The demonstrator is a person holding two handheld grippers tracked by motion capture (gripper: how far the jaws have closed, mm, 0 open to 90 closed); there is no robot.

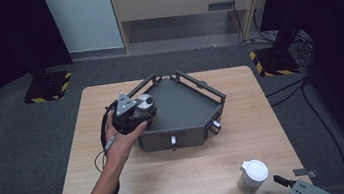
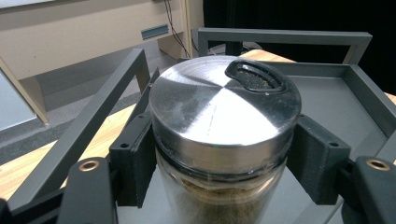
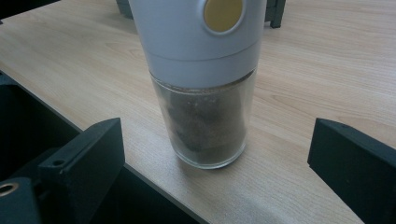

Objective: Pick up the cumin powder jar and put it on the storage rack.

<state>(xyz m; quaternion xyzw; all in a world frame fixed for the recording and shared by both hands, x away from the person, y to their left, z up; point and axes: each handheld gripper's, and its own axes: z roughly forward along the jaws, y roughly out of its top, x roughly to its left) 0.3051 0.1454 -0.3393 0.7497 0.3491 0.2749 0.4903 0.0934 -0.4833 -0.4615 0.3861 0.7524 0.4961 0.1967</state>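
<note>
We see a brushed-metal lid [image 2: 224, 105] on a clear glass jar [image 2: 219, 196] — matt dark-grey tray [image 1: 181, 108], pale wood-grain table [image 1: 180, 176], white smooth plastic cap [image 3: 198, 35] w/ glass body.

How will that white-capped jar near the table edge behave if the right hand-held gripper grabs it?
The jar looks like smooth glass below its cap, so it may slip under a light squeeze. It is tall with a narrow base, so a nudge up high could tip it. It stands near the table edge, so tipping risks a fall.

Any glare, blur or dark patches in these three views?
High view: room edges fall to black, table evenly lit. Left gripper view: soft sheen on the metal lid, cabinet behind blurred. Right gripper view: white-capped jar cropped at top, jaws slightly soft.
</note>
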